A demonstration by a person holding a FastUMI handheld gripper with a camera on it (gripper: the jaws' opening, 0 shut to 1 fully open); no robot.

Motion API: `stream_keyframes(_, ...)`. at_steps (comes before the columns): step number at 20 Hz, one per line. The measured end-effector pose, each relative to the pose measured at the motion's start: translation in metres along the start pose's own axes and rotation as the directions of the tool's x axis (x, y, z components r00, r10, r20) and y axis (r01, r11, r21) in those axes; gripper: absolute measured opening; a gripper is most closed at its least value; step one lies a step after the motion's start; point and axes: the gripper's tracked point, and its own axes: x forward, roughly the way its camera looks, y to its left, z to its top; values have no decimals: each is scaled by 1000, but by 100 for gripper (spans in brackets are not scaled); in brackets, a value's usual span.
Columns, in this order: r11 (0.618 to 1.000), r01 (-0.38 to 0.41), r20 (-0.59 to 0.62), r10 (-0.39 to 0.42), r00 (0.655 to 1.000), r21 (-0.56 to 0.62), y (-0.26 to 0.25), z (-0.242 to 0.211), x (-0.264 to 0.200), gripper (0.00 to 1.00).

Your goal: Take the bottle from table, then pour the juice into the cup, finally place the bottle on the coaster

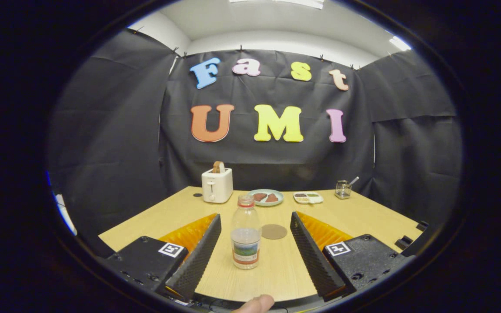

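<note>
Shown at the opening step, the take: the tool (255,248) rests with its two fingers (198,256) spread wide, pressing on nothing. The bottle (246,237) stands upright on the bench (363,213), between the fingers but clear of both, nearer the left one. It is capped, with liquid filling only its lower part and a label round the base. A round coaster (274,231) lies flat just beyond the bottle and slightly to its right, apart from it. Farther back stand a toaster (217,184) with a slice in its slot, a plate (265,197) with food, a small divided dish (308,198) and a wire basket (343,189). No cup can be picked out with certainty. A fingertip (255,303) of the holding hand shows beneath the fingers. Judged next: centre the tool on the bottle's body, then close both fingers squarely on it, firmly enough that it does not slip when lifted.
</note>
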Motion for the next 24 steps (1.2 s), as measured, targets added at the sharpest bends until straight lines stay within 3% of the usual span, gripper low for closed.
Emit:
stream_keyframes(13, 998, 43, 4, -43, 999, -54, 7, -70, 67, 100)
stream_keyframes(16, 995, 83, 26, -81, 996, -59, 2, -76, 82, 100)
stream_keyframes(24, 1000, 0, -5, 0, 1000, -23, 29, -99, 127, 100)
